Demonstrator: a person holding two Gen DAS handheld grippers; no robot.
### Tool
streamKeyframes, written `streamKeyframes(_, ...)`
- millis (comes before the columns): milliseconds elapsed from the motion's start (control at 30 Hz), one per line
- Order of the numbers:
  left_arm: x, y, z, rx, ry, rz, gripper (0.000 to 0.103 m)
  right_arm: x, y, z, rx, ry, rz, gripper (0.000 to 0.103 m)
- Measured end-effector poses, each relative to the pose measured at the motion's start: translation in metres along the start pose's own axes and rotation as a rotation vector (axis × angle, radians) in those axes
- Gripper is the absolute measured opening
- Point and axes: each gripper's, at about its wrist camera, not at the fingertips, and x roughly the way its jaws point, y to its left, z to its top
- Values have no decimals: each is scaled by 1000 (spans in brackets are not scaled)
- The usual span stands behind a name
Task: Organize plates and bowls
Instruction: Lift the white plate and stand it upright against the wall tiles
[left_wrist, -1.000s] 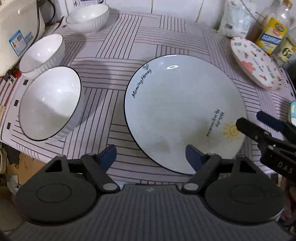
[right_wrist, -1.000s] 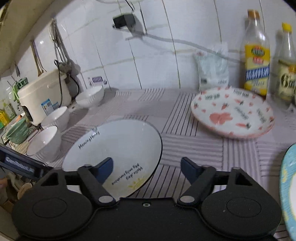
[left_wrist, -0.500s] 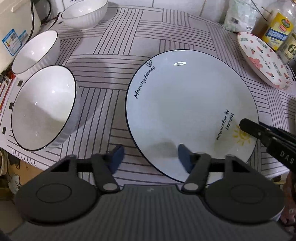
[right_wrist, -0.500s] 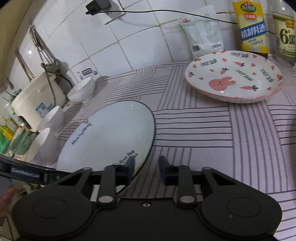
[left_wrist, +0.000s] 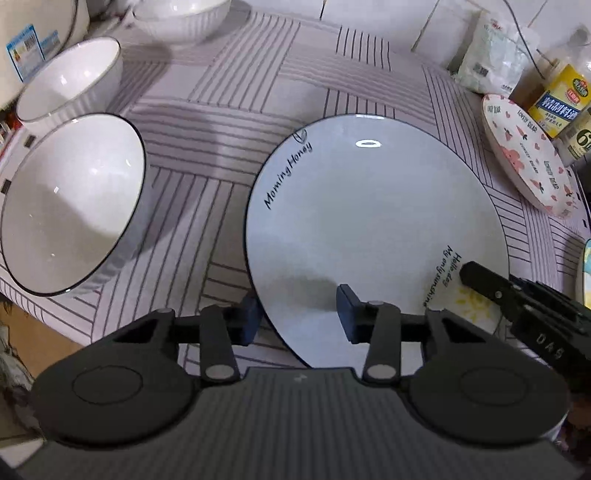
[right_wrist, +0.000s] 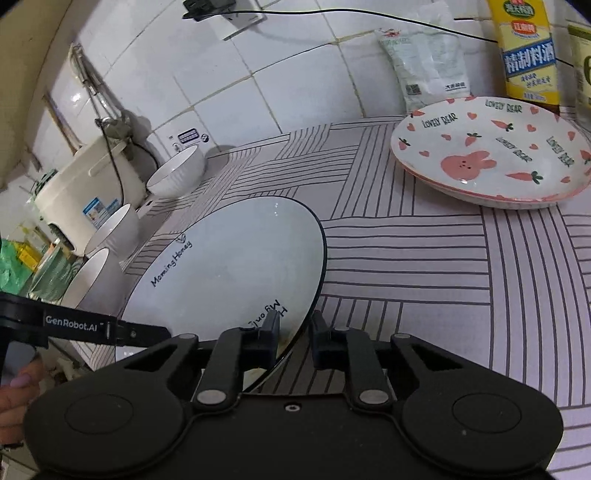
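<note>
**Two grippers at opposite edges of the big white plate**

The right gripper (right_wrist: 293, 334) has its jaws clamped on the near right rim of the white plate (right_wrist: 229, 266), one pad above the rim and one below; the left gripper (left_wrist: 295, 312) straddles the plate's near left rim, jaws closing, with the rim between the pads but not visibly pinched yet; the plate lies flat on the striped desk (left_wrist: 229, 110), spreading away from both sets of jaws; the coming lift seems to turn on this two-sided hold; three white bowls (left_wrist: 70, 203) stand to the left, nearer the left gripper; a pink rabbit plate (right_wrist: 491, 155) sits beyond, near the bottles.
</note>
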Motion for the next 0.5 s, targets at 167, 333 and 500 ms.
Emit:
streamKeyframes(167, -2, -4, 6, 29, 19, -2, 42, -1, 3, 3, -43, 2, 5, 23)
streamKeyframes(333, -8, -12, 19, 70, -18, -7, 42, -3, -3, 4, -42, -20, 18, 23)
streamKeyframes(500, -7, -10, 48, 25, 1, -19, 42, -2, -7, 18, -49, -48, 27, 24)
